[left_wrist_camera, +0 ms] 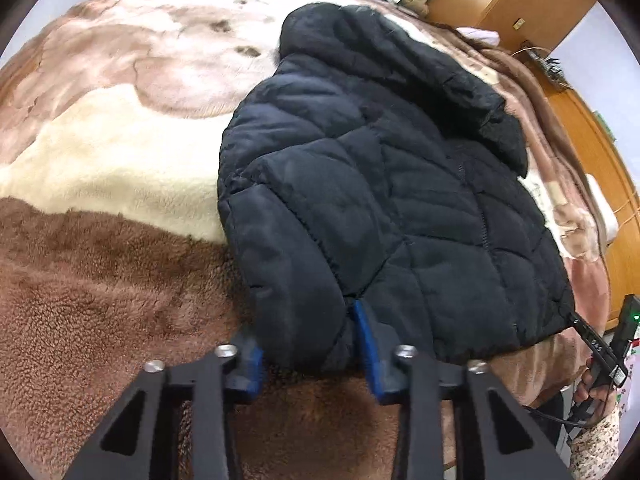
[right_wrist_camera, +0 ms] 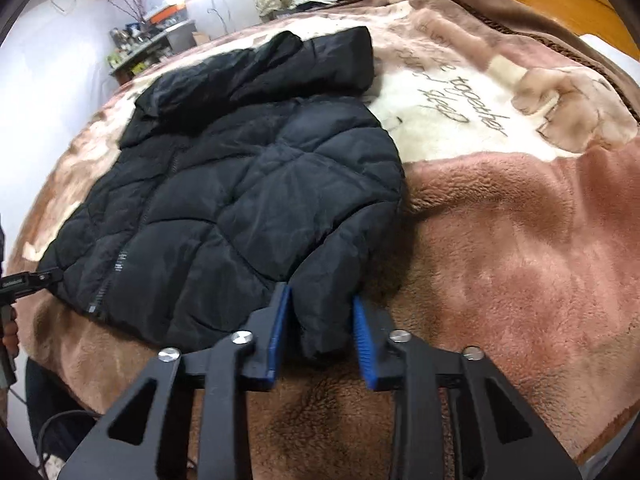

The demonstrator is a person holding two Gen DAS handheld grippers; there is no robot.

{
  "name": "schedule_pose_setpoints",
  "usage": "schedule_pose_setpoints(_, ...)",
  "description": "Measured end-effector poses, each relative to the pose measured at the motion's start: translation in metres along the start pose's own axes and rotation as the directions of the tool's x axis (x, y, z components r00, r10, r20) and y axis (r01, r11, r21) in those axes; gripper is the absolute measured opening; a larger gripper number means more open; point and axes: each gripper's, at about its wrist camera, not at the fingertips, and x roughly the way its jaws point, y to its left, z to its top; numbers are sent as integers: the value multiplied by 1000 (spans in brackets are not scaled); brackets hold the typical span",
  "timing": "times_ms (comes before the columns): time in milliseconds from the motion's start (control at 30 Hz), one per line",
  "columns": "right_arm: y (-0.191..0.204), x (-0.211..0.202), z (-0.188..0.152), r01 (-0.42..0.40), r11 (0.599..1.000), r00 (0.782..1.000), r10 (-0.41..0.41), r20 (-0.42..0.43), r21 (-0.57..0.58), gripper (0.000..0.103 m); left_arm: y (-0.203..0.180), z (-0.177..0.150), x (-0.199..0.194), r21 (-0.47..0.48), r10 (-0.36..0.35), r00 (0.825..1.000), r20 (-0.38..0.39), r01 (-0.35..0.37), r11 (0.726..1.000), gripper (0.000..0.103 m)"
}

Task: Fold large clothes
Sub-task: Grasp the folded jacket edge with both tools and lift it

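Black padded jacket (left_wrist_camera: 380, 200) spread flat on a brown and cream fleece blanket (left_wrist_camera: 100, 272), hood toward the far end. Left gripper (left_wrist_camera: 310, 340) clamped on one near sleeve cuff, right gripper (right_wrist_camera: 320, 320) clamped on the other.

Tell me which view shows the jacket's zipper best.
The right wrist view: the zipper runs in plain sight down the front of the jacket to the hem. The left wrist view shows only a faint stitched line down the jacket's middle, too dark to tell if it is the zipper.
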Motion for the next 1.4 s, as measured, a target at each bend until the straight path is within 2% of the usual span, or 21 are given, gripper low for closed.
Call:
schedule_pose_setpoints(100, -1, -11, 2, -21, 1000, 999, 21, 29, 1, 18, -1, 2, -13, -7, -16, 1000, 24, 16, 1000, 22)
schedule_pose_setpoints(333, 15, -60, 15, -35, 998, 988, 43, 147, -57, 14, -15, 6, -59, 35, -62, 992, 108, 58, 998, 19)
schedule_pose_setpoints(467, 15, -85, 19, -63, 997, 978, 71, 197, -47, 14, -19, 4, -90, 45, -113, 983, 145, 108, 993, 19)
schedule_pose_setpoints(667, 15, -123, 12, -74, 995, 968, 87, 237, -64, 13, -18, -13, -128, 50, -183, 968, 169, 177, 983, 19)
schedule_pose_setpoints(767, 12, -141, 7, -86, 994, 963, 99, 251, -63, 13, -13, -23, -137, 12, -221, 962, 162, 223, 975, 19)
schedule_pose_setpoints(900, 9, -157, 5, -92, 994, 958, 106, 265, -64, 13, -18, -35, -149, 25, -229, 961, 155, 228, 973, 19)
schedule_pose_setpoints(967, 9, -158, 11, -88, 994, 958, 103, 267, -67, 13, -23, -29, -151, 32, -244, 958, 153, 242, 970, 19)
schedule_pose_setpoints(1133, 11, -153, 39, -93, 994, 953, 108, 284, -64, 13, -28, 8, -152, -3, -271, 941, 201, 278, 961, 19)
schedule_pose_setpoints(1200, 14, -151, 51, -79, 994, 952, 96, 291, -69, 13, -35, 28, -154, 13, -279, 935, 219, 283, 959, 19)
schedule_pose_setpoints(1400, 15, -137, 100, -57, 996, 953, 74, 294, -64, 13, -46, 85, -145, 4, -263, 933, 246, 270, 963, 19)
